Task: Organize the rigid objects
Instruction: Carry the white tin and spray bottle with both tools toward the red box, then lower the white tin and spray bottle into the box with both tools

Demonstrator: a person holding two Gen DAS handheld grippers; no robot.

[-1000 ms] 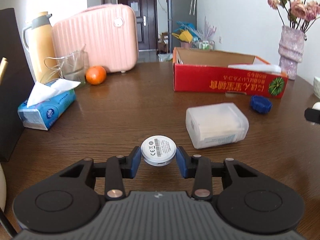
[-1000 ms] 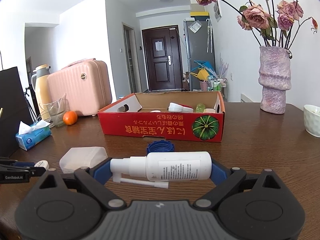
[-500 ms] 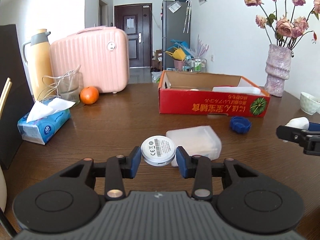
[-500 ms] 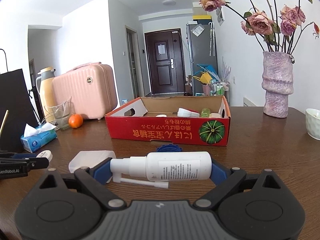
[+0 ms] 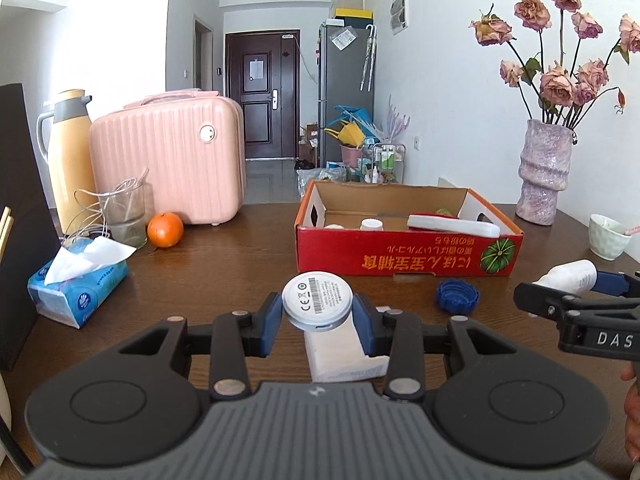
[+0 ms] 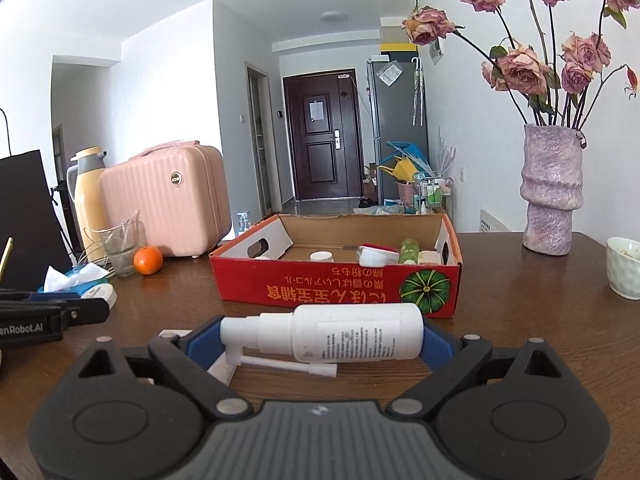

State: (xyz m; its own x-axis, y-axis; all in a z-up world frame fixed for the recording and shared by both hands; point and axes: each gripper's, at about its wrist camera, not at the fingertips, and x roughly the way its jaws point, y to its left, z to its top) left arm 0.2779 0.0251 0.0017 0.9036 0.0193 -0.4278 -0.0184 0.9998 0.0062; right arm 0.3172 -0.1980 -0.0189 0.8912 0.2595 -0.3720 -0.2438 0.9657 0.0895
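Observation:
My left gripper [image 5: 318, 316] is shut on a round white disc [image 5: 317, 300] with a printed label, held above the wooden table [image 5: 224, 264]. My right gripper [image 6: 320, 340] is shut on a white spray bottle [image 6: 340, 334] lying crosswise, nozzle to the left. Ahead of both stands an open red cardboard box [image 5: 404, 252] [image 6: 336, 284] holding several small items. A translucent white plastic box [image 5: 340, 350] sits on the table just below the left gripper. A blue cap [image 5: 457, 297] lies in front of the red box. The right gripper and its bottle [image 5: 572, 276] show at the right edge of the left wrist view.
A pink case [image 5: 168, 160], a yellow thermos [image 5: 70, 152], a glass [image 5: 124, 212], an orange [image 5: 165, 230] and a tissue pack [image 5: 80, 284] stand at the left. A purple vase of dried roses [image 5: 544, 176] and a white cup [image 5: 608, 236] stand at the right.
Both grippers have risen and tilted up with their objects still held. The red box interior now shows more, and the plastic box has slid under the left gripper in view.

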